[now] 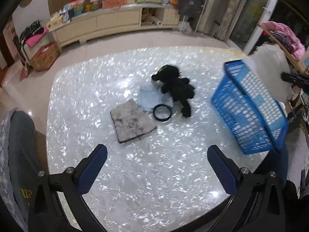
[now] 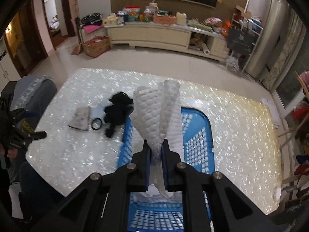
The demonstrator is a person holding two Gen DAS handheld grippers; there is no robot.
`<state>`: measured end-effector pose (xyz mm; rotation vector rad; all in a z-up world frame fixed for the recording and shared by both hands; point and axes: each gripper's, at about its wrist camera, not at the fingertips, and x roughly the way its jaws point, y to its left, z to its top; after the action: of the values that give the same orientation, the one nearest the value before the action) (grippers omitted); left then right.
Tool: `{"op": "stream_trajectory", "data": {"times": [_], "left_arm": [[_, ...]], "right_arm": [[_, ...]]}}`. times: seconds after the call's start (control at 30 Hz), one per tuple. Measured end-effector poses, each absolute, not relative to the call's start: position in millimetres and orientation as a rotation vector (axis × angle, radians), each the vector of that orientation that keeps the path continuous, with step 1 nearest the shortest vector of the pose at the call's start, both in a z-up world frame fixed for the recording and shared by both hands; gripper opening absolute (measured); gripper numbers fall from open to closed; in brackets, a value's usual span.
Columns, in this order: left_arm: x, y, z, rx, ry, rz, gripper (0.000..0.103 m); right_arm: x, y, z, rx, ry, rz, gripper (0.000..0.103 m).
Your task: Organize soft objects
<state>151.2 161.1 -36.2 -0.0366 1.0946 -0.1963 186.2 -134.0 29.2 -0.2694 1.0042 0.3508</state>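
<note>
Our right fingers [image 2: 165, 150] are clamped on a white quilted cloth [image 2: 158, 112], which hangs bunched above the blue basket [image 2: 200, 135]; our left fingers [image 1: 98, 160] stand spread apart over the worktop [image 1: 146, 183], holding nothing. The cloth is gripped only along a narrow fold, so we judge it could slide free early and drape over the basket's rim rather than land inside. Its loose upper flaps spread wide and could snag the near wall as we lower it. The basket looks light, and in the left wrist view it appears tilted, though the fisheye may exaggerate that; a push from the cloth or our right gripper [image 2: 156, 147] could shift it along the glossy worktop. The black plush toy [image 1: 176, 89] lies just beside the basket, with the grey pad [image 1: 131, 120], pale blue cloth [image 1: 149, 96] and black ring [image 1: 162, 112] close together, so a careless reach may drag a neighbour along.
</note>
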Motion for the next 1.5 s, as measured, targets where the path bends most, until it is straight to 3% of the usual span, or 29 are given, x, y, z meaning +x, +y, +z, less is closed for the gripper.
{"op": "stream_trajectory", "data": {"times": [0.27,0.77,1.1,1.3,1.37,1.5], "left_arm": [[188,193,-90,-0.152,1.197,-0.111,0.103],[239,219,-164,-0.214,1.300,-0.016,0.103],[248,221,-177,-0.208,1.324,0.037,0.102],[257,198,-176,-0.112,1.342,0.063,0.084],[260,191,-173,-0.100,1.343,0.046,0.069],[265,175,-169,-0.080,1.345,0.019,0.050]], "right_arm": [[201,-147,-12,-0.247,1.110,0.324,0.010],[219,-156,-34,-0.299,1.147,0.278,0.010],[226,-155,-40,-0.289,1.166,0.297,0.010],[226,-153,-46,-0.278,1.184,0.316,0.011],[225,-153,-48,-0.280,1.191,0.317,0.011],[226,-154,-55,-0.291,1.207,0.314,0.011]]}}
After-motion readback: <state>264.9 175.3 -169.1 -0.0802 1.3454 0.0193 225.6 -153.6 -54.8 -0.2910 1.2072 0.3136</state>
